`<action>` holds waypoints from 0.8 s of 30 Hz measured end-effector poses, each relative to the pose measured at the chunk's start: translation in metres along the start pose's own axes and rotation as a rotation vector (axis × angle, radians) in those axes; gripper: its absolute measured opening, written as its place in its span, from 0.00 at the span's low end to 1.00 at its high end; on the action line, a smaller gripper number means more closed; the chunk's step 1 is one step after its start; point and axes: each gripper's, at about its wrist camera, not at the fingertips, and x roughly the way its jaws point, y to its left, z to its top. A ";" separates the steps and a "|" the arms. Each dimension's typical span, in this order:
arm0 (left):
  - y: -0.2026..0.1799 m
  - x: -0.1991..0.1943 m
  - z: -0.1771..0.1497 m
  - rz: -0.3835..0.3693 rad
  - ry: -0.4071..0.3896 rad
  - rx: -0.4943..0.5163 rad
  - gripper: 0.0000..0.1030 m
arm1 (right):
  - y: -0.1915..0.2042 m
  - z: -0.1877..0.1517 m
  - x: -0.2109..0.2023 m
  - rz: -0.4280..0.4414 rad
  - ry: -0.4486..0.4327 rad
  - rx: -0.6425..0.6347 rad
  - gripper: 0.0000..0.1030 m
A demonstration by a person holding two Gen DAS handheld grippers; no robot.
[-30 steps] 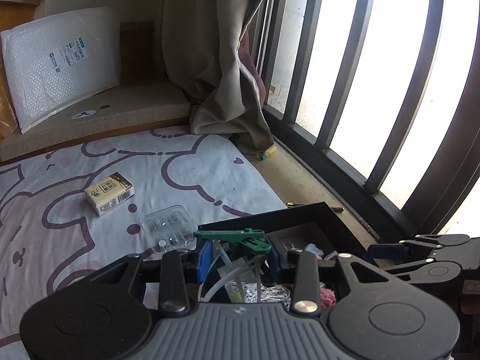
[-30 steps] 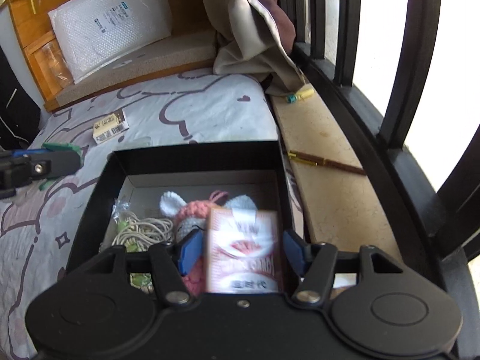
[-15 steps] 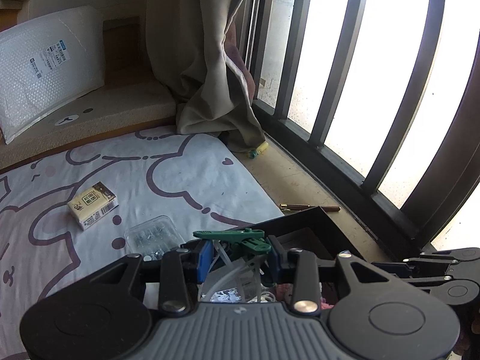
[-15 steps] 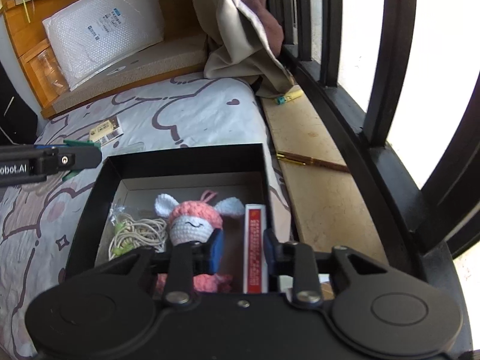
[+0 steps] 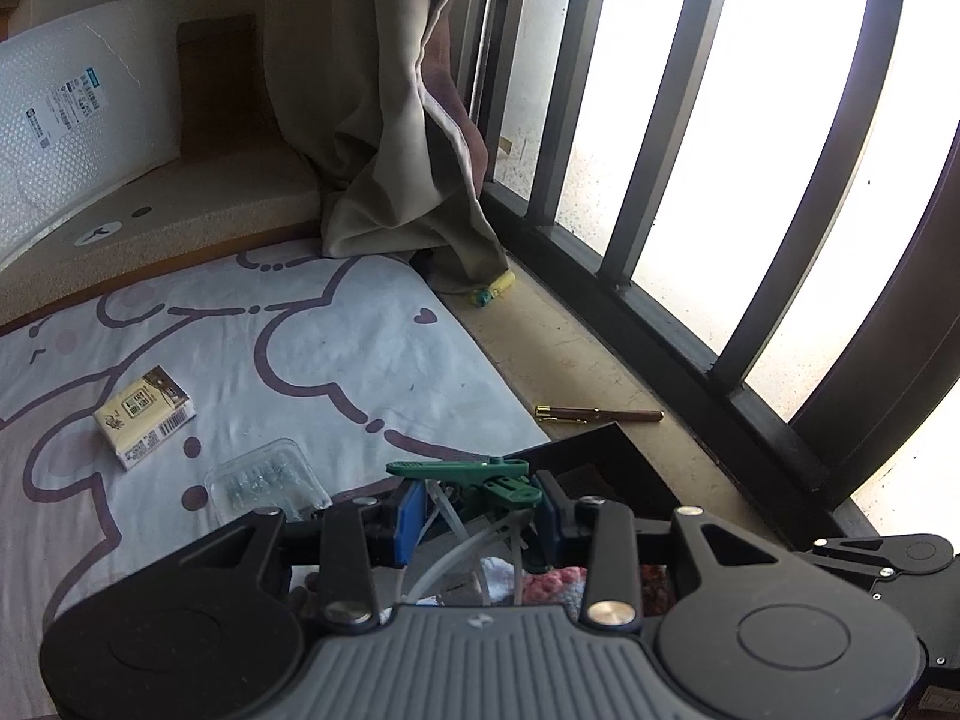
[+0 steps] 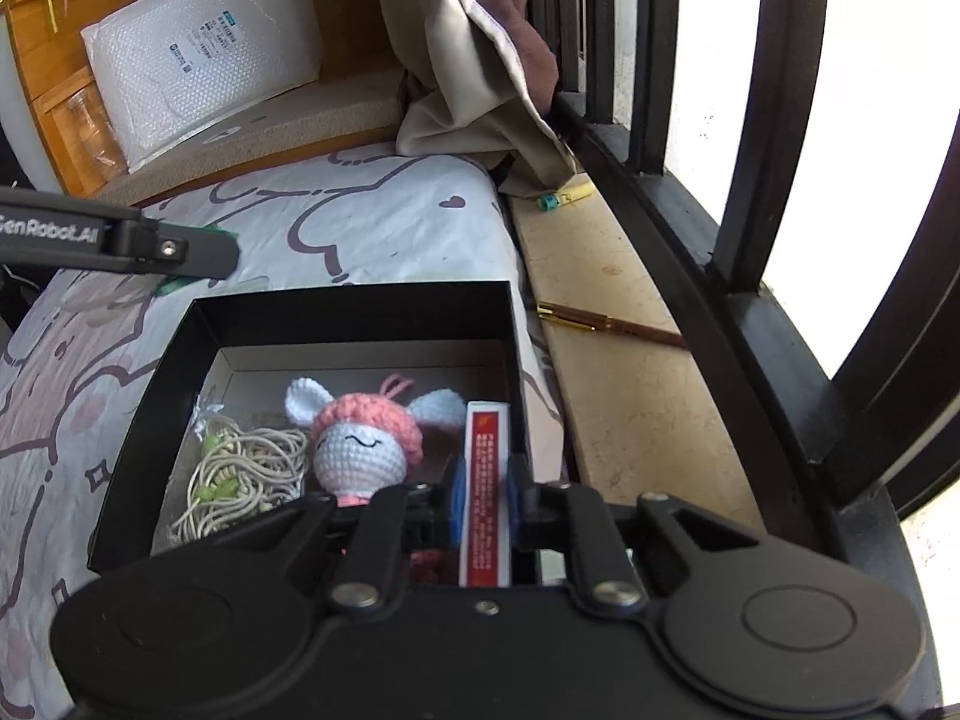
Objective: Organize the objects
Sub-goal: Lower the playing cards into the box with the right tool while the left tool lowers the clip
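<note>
Jaws clamp: right gripper (image 6: 485, 495) on red box (image 6: 487, 480) (upright), left gripper (image 5: 477, 516) on green tool (image 5: 474, 477).

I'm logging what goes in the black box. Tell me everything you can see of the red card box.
The red card box is a slim carton, apparently cardboard, red with white edges and small print along its narrow face. It stands on edge inside the black box, against the right wall, beside the crocheted doll. The right hand-held gripper is shut on it, blue pads pressing both flat sides.
</note>
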 end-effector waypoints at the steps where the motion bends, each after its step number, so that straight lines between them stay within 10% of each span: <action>1: -0.001 0.001 -0.001 -0.005 0.003 0.002 0.38 | 0.002 0.000 -0.001 0.019 0.000 -0.004 0.14; 5: -0.004 0.005 -0.004 -0.003 0.011 0.012 0.38 | 0.009 0.000 0.002 0.121 0.038 0.004 0.10; 24: 0.018 0.038 -0.012 0.108 0.084 -0.058 0.38 | 0.009 -0.008 0.011 0.106 0.082 0.003 0.14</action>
